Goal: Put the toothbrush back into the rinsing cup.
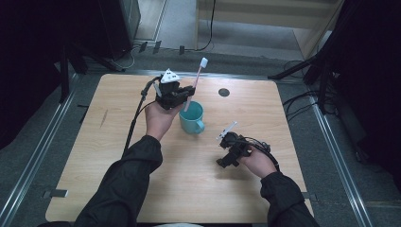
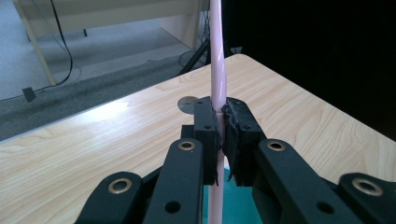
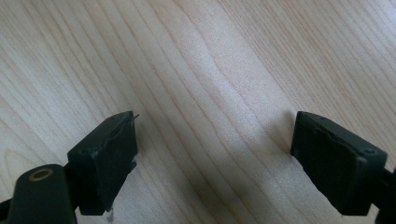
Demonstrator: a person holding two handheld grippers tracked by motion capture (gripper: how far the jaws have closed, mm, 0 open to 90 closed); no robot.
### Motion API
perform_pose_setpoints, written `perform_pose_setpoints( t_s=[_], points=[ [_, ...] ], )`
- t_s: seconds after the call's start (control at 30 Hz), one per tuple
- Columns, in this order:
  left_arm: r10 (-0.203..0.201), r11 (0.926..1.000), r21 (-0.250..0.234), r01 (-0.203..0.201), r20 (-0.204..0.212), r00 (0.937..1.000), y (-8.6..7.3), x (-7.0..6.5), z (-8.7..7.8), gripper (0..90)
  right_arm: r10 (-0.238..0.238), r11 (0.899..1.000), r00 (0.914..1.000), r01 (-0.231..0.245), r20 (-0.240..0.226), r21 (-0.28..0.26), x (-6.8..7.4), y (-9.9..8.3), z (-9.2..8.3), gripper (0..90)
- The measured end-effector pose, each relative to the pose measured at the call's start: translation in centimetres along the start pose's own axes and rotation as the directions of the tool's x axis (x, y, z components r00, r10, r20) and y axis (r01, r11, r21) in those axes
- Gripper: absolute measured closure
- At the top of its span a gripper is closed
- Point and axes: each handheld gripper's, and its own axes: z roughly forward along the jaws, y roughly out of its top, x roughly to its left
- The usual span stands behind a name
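A pink toothbrush [image 1: 196,78] with a white head stands tilted, its lower end inside a teal mug [image 1: 191,118] near the table's middle. My left gripper [image 1: 183,96] is shut on the toothbrush handle [image 2: 218,70] just above the mug [image 2: 236,203], whose teal rim peeks out below the jaws. My right gripper [image 1: 226,161] is to the right of the mug, pointing down at the bare wood with its jaws wide open [image 3: 215,158] and nothing between them.
The wooden table [image 1: 118,156] has a round dark grommet [image 1: 224,92] at the back right of the mug, seen also beyond the left jaws as the grommet [image 2: 188,103]. Cables and stand legs lie on the floor around the table.
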Motion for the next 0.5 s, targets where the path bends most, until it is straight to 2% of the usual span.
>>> perform_pose_setpoints(
  t_s=[0.27, 0.5],
  points=[
    [0.018, 0.9992, 0.037, -0.018, 0.001, 0.9998, -1.0, -0.4, 1.3, 84.0, -0.003, 1.0, 1.0, 0.003, 0.001, 0.0, 0.0, 0.0, 0.0, 14.3],
    [-0.015, 0.998, 0.061, 0.014, 0.006, 0.9999, -2.2, 0.0, 1.7, 84.0, -0.007, 1.0, 1.0, 0.007, -0.001, -0.001, 0.0, 0.0, 0.0, 14.2]
  ],
)
